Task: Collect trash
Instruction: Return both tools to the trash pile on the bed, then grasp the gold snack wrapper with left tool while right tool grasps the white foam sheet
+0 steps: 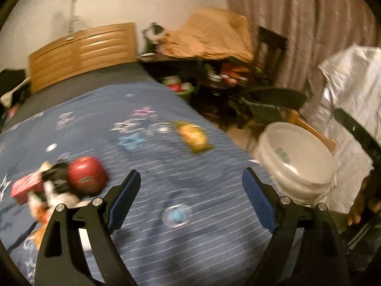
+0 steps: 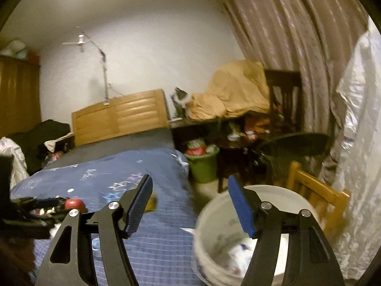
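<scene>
1. Trash is lying ahead of my left gripper (image 1: pixel 190 197) on the blue bedspread (image 1: pixel 147 157): a clear cup lid (image 1: pixel 176 215) nearest, a yellow wrapper (image 1: pixel 193 137) beyond, its long axis running diagonally.
2. I am holding both grippers open and empty.
3. My right gripper (image 2: pixel 190 205) is hovering by the white bucket (image 2: pixel 209 217), so the left is nearer.

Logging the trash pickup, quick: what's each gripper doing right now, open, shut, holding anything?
Left gripper: open, nothing between its pads, over the blue bedspread.
Right gripper: open, empty, above the white bucket.
</scene>
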`<state>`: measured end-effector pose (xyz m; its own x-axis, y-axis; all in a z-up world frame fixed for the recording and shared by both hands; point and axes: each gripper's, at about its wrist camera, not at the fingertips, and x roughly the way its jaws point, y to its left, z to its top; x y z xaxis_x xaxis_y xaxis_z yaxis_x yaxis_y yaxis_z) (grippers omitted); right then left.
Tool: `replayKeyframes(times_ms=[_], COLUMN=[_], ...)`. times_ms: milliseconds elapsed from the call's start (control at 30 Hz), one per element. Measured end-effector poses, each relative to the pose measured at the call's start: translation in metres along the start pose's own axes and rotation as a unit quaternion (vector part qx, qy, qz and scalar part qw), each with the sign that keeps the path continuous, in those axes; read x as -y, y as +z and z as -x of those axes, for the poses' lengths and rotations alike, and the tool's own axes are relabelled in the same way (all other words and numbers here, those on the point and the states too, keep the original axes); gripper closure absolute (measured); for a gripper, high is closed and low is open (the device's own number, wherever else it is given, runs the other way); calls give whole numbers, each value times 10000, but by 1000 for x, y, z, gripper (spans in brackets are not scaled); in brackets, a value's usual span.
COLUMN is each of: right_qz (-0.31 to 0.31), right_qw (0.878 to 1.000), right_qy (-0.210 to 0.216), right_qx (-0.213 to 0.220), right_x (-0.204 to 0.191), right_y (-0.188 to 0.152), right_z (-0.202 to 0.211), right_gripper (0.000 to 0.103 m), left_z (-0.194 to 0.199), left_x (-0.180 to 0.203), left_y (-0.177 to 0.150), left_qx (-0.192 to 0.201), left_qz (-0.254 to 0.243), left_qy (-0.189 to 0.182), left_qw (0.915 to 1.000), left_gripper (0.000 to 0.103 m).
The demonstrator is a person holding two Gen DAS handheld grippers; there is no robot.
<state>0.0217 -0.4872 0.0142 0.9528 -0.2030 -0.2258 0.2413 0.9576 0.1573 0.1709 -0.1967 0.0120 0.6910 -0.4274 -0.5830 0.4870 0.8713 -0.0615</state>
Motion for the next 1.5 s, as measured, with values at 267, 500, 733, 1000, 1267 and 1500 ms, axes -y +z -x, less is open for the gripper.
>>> replayKeyframes(times_ms=[267,500,733,1000,1267,1500], right_qz=[355,1006,1348,1823,2327,3301], right_qw=[9966,9789,9576,9245,8846,8143], right_qy=[686,1578,2182,2781,3427,4051], right_qx=[-285,-819,-1311,-1866,-2142,-2527], right_x=[-88,-170,-222,-251,-280,-329], right_y=[-24,-47,-73,-88,-84,-93], right_z=[-14,-35,-53,-76,-100,-128], right_gripper=[25,17,12,10,10,10], left_z=[50,73,60,-3,7,76], left_x=[-105,-184,-208,-210,-205,-216], left_y=[-41,-84,-107,-90,-108,-118], left_qx=[-63,-541,-1006,-1320,-1287,-810], left_qz=[486,635,17,-442,-480,121], left_qy=[631,537,-55,-246,-119,-67], left_qw=[9968,9951,9949,9900,9905,9966], left_gripper=[19,19,19,21,53,53])
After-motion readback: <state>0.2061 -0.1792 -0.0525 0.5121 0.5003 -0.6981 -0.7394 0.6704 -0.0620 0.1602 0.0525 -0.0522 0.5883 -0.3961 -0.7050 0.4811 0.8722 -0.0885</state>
